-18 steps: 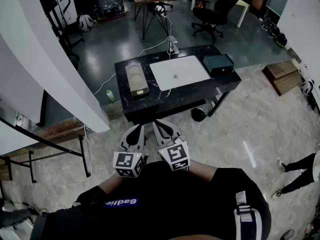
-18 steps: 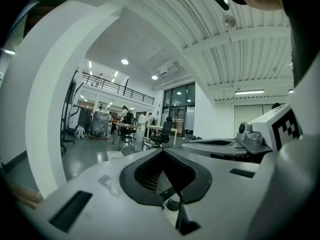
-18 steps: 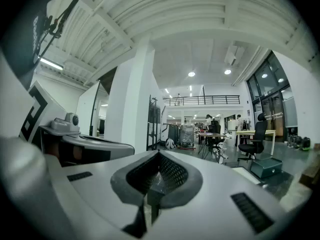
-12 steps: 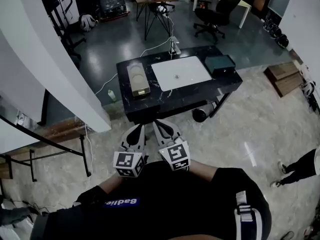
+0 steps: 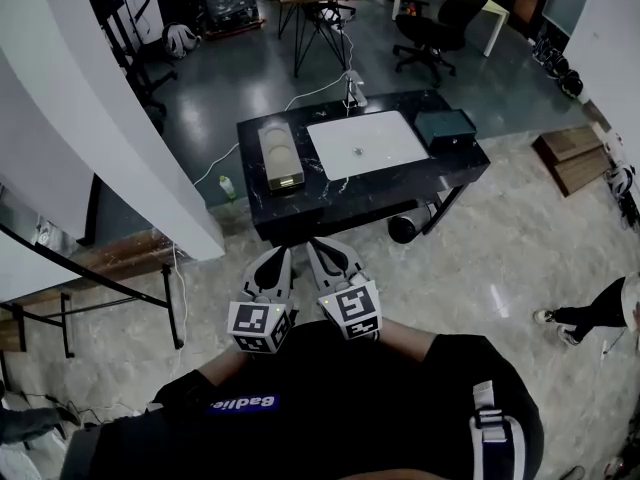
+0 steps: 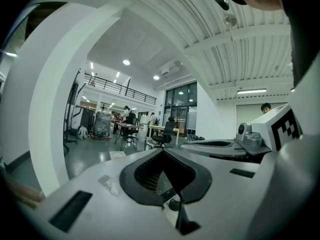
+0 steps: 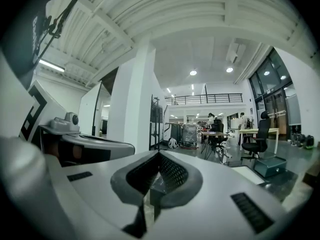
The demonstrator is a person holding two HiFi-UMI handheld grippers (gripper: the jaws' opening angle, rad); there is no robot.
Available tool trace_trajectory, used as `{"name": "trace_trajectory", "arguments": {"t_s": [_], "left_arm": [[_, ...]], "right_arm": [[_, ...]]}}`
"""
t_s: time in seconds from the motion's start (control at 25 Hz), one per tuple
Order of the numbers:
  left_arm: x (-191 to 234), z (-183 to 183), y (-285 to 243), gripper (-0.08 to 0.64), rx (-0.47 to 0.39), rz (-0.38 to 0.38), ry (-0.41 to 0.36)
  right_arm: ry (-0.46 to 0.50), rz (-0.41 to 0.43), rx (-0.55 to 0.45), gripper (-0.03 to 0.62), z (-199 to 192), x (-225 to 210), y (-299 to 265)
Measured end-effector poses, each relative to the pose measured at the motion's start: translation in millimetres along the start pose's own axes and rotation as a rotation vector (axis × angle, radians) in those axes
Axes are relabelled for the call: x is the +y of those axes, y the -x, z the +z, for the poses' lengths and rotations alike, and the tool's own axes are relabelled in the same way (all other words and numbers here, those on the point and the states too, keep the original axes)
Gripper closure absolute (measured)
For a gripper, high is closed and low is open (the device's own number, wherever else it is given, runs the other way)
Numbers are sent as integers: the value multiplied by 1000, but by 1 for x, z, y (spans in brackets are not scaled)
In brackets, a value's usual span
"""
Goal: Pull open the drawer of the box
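Observation:
A black marble-pattern table (image 5: 400,183) stands a few steps ahead of me. On it lie a beige box (image 5: 280,156) at the left, a white mat (image 5: 365,143) in the middle and a dark green box (image 5: 446,128) at the right. I cannot make out a drawer front from here. My left gripper (image 5: 268,266) and right gripper (image 5: 333,261) are held side by side close to my chest, well short of the table. Both are shut with nothing between the jaws. The right gripper view shows the green box (image 7: 270,165) far off.
A white pillar (image 5: 120,138) and a metal frame (image 5: 90,288) stand at my left. A dark round object (image 5: 403,230) sits under the table, a bottle (image 5: 228,186) on the floor beside it. An office chair (image 5: 440,18) stands beyond. A person's legs (image 5: 590,313) cross at the right.
The table has shifted slightly right and down in the head view. The person at the right edge has walked on. Both grippers stay where they were.

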State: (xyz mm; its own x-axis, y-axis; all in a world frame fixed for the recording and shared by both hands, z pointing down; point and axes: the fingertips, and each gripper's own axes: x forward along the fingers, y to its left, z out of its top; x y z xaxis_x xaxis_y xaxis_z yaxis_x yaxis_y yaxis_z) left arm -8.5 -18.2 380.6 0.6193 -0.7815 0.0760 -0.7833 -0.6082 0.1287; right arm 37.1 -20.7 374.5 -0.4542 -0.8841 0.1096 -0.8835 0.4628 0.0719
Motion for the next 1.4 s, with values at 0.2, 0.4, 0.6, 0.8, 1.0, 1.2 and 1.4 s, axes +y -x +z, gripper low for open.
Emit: {"name": "trace_trajectory", "arguments": {"t_s": [0.2, 0.4, 0.6, 0.8, 1.0, 1.2, 1.4], "left_arm": [[3, -1, 0, 568, 3, 3, 0], [3, 0, 1, 568, 2, 8, 7], [5, 3, 3, 568, -1, 19, 7], [12, -2, 2, 568, 13, 44, 15], [14, -4, -5, 568, 23, 70, 16], [11, -2, -12, 568, 24, 109, 14], [4, 2, -25, 568, 21, 151, 6]], "right_arm": [[-5, 2, 3, 592, 0, 0, -2], [-19, 13, 3, 592, -2, 1, -3], [-47, 6, 12, 592, -4, -4, -6], [-66, 26, 27, 592, -11, -4, -14], [-82, 62, 30, 592, -15, -8, -21], [-54, 102, 43, 591, -18, -16, -25], [-90, 145, 50, 564, -20, -32, -26]]}}
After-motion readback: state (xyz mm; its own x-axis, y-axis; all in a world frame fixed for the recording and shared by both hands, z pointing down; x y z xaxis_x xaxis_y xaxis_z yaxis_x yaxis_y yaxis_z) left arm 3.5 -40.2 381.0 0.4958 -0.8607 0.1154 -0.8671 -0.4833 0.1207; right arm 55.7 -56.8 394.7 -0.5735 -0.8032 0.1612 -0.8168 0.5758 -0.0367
